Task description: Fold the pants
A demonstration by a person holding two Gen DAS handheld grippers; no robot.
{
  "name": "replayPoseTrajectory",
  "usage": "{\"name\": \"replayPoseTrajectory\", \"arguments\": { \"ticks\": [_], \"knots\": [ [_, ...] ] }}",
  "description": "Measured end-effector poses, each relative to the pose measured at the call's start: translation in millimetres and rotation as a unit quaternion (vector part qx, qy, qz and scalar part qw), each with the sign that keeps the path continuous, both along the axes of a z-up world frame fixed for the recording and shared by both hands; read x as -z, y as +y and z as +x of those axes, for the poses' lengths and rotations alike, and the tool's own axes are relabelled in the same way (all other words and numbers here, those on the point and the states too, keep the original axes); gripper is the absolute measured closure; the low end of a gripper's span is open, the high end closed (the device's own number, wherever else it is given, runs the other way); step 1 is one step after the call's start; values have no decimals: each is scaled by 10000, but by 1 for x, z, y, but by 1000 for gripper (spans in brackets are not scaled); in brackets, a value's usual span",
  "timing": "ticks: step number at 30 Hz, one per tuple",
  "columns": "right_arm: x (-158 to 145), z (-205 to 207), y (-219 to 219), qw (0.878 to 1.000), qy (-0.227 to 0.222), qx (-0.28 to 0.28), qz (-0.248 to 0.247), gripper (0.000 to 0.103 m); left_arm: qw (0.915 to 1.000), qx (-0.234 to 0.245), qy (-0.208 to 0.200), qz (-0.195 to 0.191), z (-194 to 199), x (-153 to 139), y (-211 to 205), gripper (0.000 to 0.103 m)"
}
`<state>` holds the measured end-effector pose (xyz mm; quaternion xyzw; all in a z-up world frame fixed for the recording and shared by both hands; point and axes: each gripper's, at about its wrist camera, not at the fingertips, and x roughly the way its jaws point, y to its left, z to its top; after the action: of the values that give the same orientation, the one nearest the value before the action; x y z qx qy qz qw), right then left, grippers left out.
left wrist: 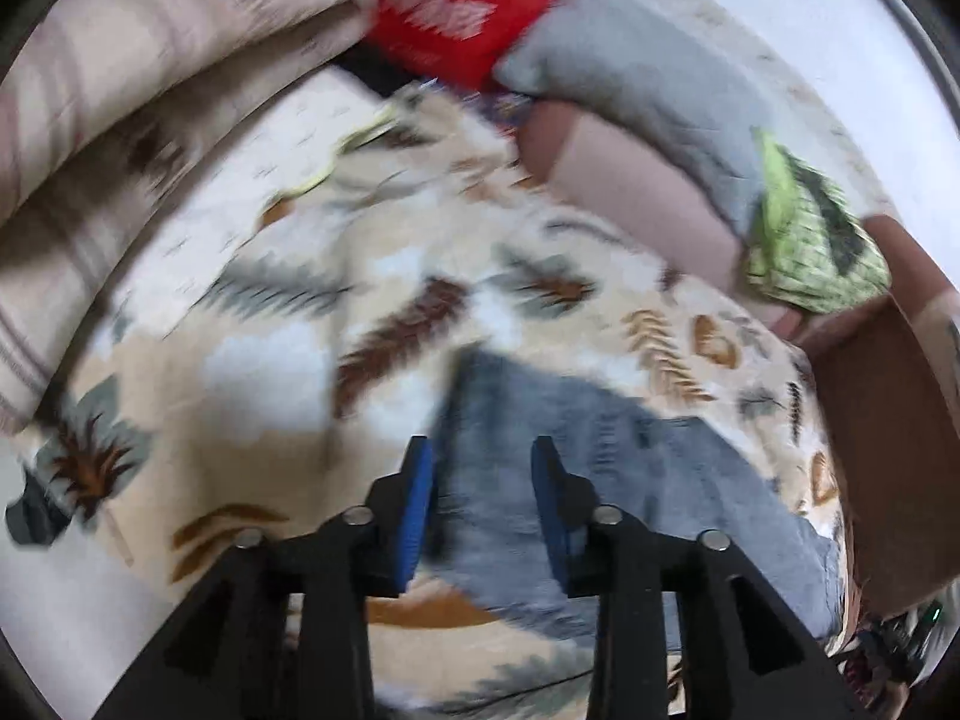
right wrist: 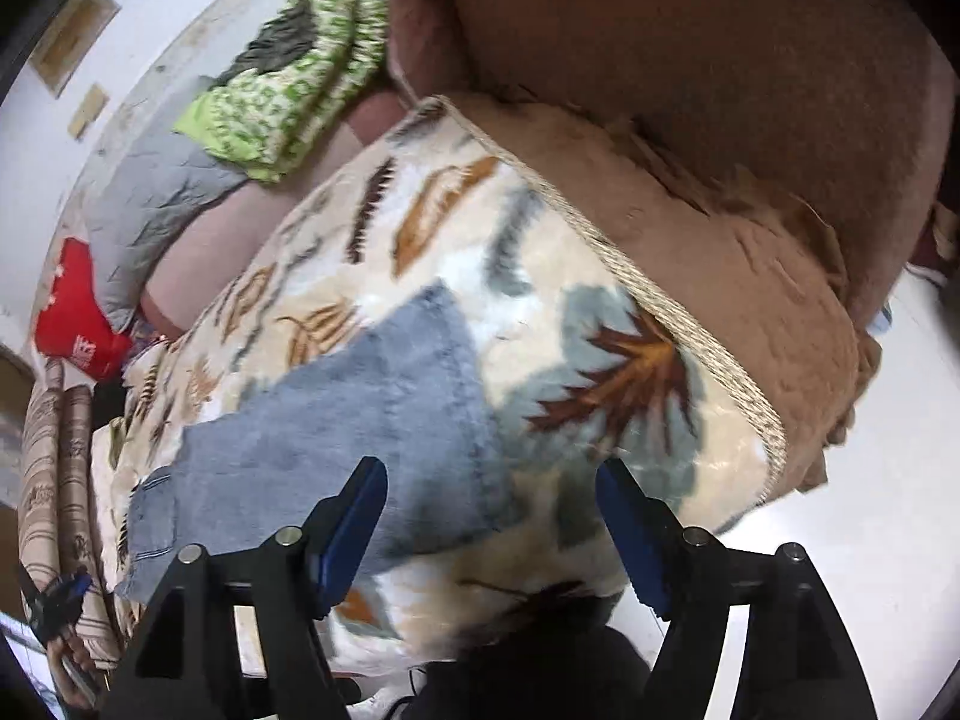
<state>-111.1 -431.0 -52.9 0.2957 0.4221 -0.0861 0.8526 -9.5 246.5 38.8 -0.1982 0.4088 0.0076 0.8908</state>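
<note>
Blue denim pants (left wrist: 606, 480) lie folded flat on a cream blanket with a leaf pattern (left wrist: 288, 324). My left gripper (left wrist: 482, 450) hovers over the left edge of the denim, its blue pads apart with nothing pinched between them. In the right wrist view the same pants (right wrist: 360, 420) stretch from the middle to the lower left of the blanket (right wrist: 540, 276). My right gripper (right wrist: 491, 471) stands wide open above the right end of the denim and the blanket beside it, holding nothing. The left wrist view is blurred.
A red bag (left wrist: 462, 12), a grey quilted cushion (left wrist: 648, 78) and a green patterned cloth (left wrist: 810, 246) lie at the far side. Striped cushions (left wrist: 120, 90) line the left. A brown blanket (right wrist: 720, 138) is heaped at the right. White floor (right wrist: 870, 480) shows past the blanket's edge.
</note>
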Motion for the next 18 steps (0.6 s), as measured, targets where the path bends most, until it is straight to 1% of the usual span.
{"name": "replayPoseTrajectory", "arguments": {
  "ticks": [2, 3, 4, 5, 6, 7, 8, 9, 10, 11, 12, 14, 15, 16, 17, 18],
  "knots": [
    [-5, 3, 9, 9994, -175, -100, 291, 27, 9995, 272, -155, -15, 0, 0, -26, 65],
    [-6, 4, 15, 9979, -303, -242, 516, 27, 9991, 394, -168, -35, 1, 4, -38, 65],
    [-4, 7, 18, 9960, -403, -354, 720, 27, 9987, 484, -126, -17, 1, 10, -47, 64],
    [0, 11, 20, 9945, -429, -405, 866, 27, 9983, 566, 37, 108, 7, 23, -58, 63],
    [10, 16, 22, 9936, -342, -438, 985, 27, 9977, 586, 218, 271, 10, 36, -65, 60],
    [25, 24, 24, 9935, -74, -468, 1036, 27, 9950, 604, 573, 550, 18, 55, -70, 59],
    [49, 36, 21, 9920, 545, -414, 1059, 27, 9890, 568, 1080, 839, 27, 78, -73, 59],
    [62, 39, 18, 9891, 769, -260, 1227, 27, 9840, 498, 1453, 899, 32, 96, -70, 60],
    [53, 40, 17, 9907, 663, -186, 1170, 27, 9871, 411, 1331, 786, 29, 98, -65, 59],
    [41, 42, 19, 9927, 612, -248, 1005, 27, 9902, 273, 1150, 742, 25, 90, -62, 59],
    [24, 44, 23, 9956, 482, -337, 727, 27, 9909, 179, 1075, 786, 24, 83, -61, 59],
    [0, 52, 31, 9977, 319, -462, 384, 27, 9926, 126, 820, 885, 24, 65, -64, 58],
    [-8, 58, 35, 9974, 235, -582, 364, 27, 9939, 174, 632, 887, 24, 55, -67, 53],
    [-15, 69, 41, 9963, 80, -754, 414, 27, 9948, 225, 448, 891, 24, 46, -72, 44],
    [-18, 78, 46, 9953, -15, -851, 466, 27, 9951, 273, 252, 917, 24, 37, -78, 39],
    [-17, 88, 49, 9941, -58, -934, 544, 27, 9946, 342, 73, 978, 25, 33, -85, 31]
  ]
}}
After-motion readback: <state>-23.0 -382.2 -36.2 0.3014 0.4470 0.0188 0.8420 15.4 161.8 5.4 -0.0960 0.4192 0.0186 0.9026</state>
